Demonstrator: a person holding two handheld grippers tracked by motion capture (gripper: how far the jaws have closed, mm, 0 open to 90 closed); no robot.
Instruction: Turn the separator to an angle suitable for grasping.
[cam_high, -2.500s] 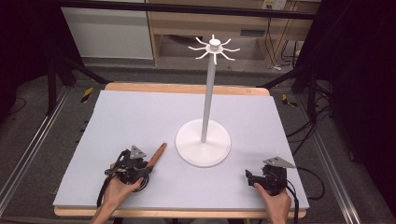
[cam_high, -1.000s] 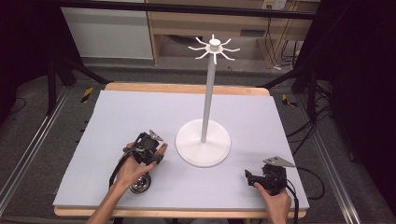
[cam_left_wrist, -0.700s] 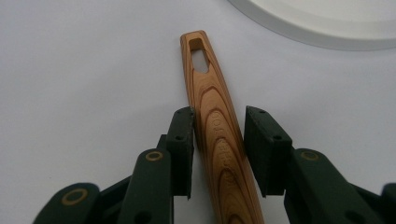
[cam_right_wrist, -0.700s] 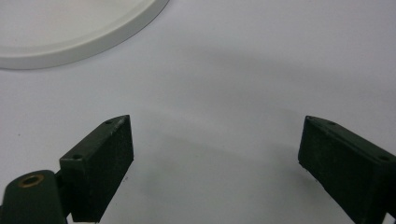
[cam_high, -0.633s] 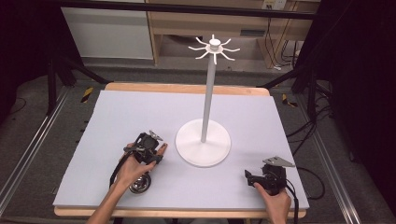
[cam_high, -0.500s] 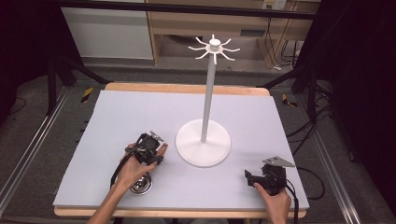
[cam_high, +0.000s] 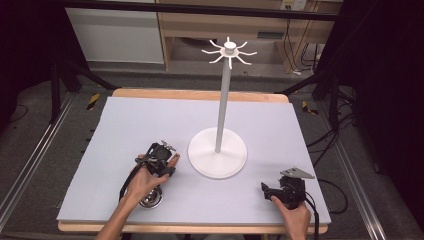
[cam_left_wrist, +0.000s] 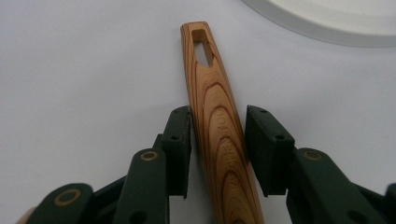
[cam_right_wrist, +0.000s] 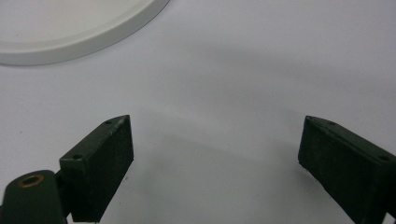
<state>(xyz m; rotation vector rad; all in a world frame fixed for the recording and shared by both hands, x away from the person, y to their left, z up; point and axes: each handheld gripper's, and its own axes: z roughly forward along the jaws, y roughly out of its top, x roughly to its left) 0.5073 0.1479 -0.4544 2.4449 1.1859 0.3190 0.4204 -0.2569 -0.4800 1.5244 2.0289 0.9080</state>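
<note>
The left hand-held gripper (cam_left_wrist: 217, 140) has its 2 jaws narrowed around a wooden utensil handle (cam_left_wrist: 217, 121), the pads against or nearly against its sides; whether they press firmly cannot be told. The handle lies on the grey counter (cam_left_wrist: 70, 70), its slotted hanging end pointing toward the rim of the white stand base (cam_left_wrist: 327, 23). In the high view, the utensil's metal head (cam_high: 149, 199) rests under the left wrist, near the counter's front edge.

Step in hand: securing the grasp on the handle.

Next move, as judged: confirm the grip, lift, then bring the slot to 1 hook of the stand's top (cam_high: 229, 51).

The right hand-held gripper (cam_right_wrist: 215, 154) rests wide open and empty, well apart.
</note>
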